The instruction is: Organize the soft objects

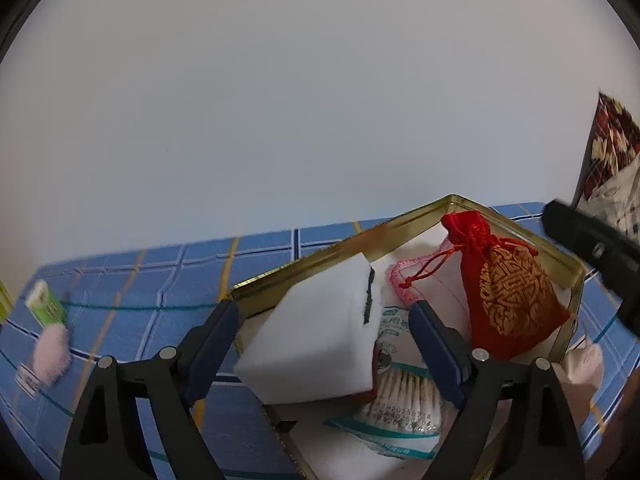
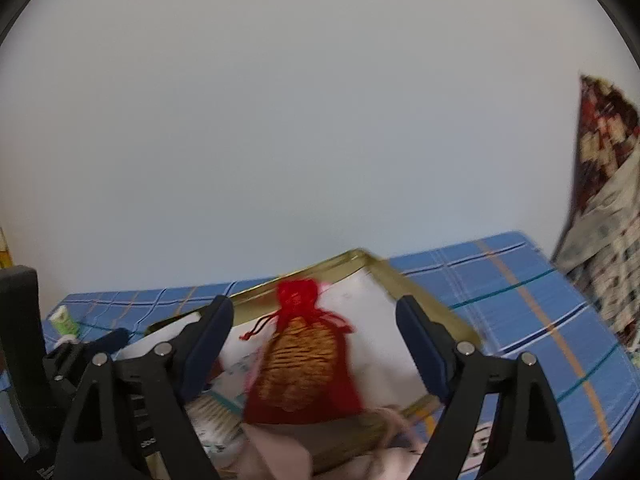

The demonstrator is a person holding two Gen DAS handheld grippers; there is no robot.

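In your left wrist view, your left gripper [image 1: 324,344] tilts down over the gold tin [image 1: 520,224], jaws spread around the white foam block [image 1: 316,332] without pressing it. The red drawstring pouch [image 1: 508,284] leans in the tin's far right corner; a cotton swab packet [image 1: 404,404] lies beneath.

In your right wrist view, your right gripper [image 2: 314,348] is released, the pouch lying free between its jaws. Only here a pink cloth [image 2: 280,452] drapes the tin's near edge.
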